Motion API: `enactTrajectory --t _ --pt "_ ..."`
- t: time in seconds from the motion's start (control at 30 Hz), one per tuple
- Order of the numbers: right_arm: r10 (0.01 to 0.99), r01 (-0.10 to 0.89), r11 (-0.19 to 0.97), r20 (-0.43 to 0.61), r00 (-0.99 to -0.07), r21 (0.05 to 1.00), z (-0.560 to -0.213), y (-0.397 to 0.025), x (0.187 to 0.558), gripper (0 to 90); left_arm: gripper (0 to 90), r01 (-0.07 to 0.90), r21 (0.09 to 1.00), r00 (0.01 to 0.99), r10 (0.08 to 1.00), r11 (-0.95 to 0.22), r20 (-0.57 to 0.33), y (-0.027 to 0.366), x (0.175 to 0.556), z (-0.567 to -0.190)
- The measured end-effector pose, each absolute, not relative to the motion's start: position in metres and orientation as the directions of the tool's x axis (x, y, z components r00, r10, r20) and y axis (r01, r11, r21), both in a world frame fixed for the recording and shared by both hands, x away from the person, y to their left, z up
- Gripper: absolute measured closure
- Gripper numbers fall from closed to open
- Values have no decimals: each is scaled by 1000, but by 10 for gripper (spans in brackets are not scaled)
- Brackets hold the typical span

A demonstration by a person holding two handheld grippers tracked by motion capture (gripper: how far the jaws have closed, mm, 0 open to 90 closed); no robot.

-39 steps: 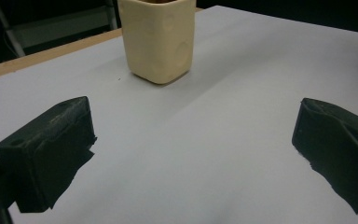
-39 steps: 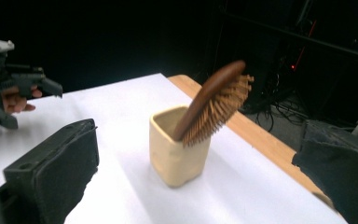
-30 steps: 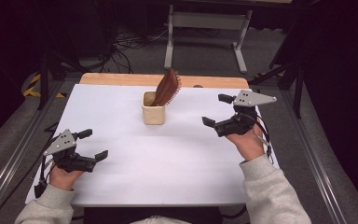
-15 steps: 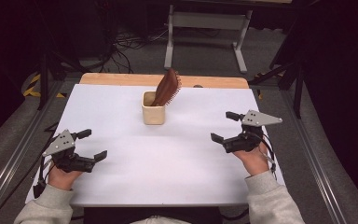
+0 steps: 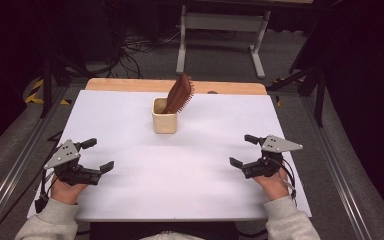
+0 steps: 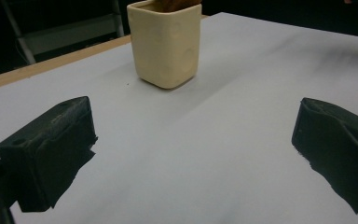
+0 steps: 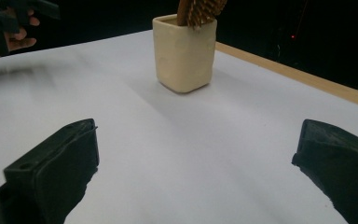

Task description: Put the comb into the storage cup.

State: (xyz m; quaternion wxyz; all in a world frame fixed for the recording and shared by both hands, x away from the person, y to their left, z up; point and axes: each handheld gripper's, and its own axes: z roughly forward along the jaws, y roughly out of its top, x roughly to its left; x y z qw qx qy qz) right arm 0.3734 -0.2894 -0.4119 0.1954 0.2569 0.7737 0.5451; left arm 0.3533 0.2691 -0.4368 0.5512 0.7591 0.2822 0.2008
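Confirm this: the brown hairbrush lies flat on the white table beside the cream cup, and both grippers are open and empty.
Not quite. The brown hairbrush does not lie flat beside the cream cup; it stands tilted inside it, as the high view shows. The rest holds: the left gripper and right gripper are open and empty over the white table.

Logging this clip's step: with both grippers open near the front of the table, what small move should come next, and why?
Probably the right gripper should reach forward toward the hairbrush, which leans head-up in the cream cup. Both it and the left gripper are open, hold nothing and sit well short of the cup.
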Motion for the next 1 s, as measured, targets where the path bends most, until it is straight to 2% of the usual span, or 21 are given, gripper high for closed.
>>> enactTrajectory --t 0.13,0.23,0.5,0.77,0.83,1.0 --pt "613 199 267 -7 -790 943 -424 -291 370 0 5 205 950 762 648 -237 -3 268 353 -438" --pt "624 182 286 -39 -781 941 -430 -291 367 0 5 199 951 763 647 -237 1 268 352 -437" --pt "628 223 253 15 -778 941 -452 -293 364 0 5 205 949 757 653 -238 0 268 353 -444" --pt "649 225 225 26 -761 948 -451 -298 364 3 2 230 942 755 655 -244 -15 265 358 -450" --pt "650 232 230 29 -760 945 -450 -298 363 34 2 248 938 757 653 -244 -31 264 359 -452" --pt "645 229 243 20 -764 943 -449 -297 361 56 2 248 950 757 649 -189 -68 267 359 -453"
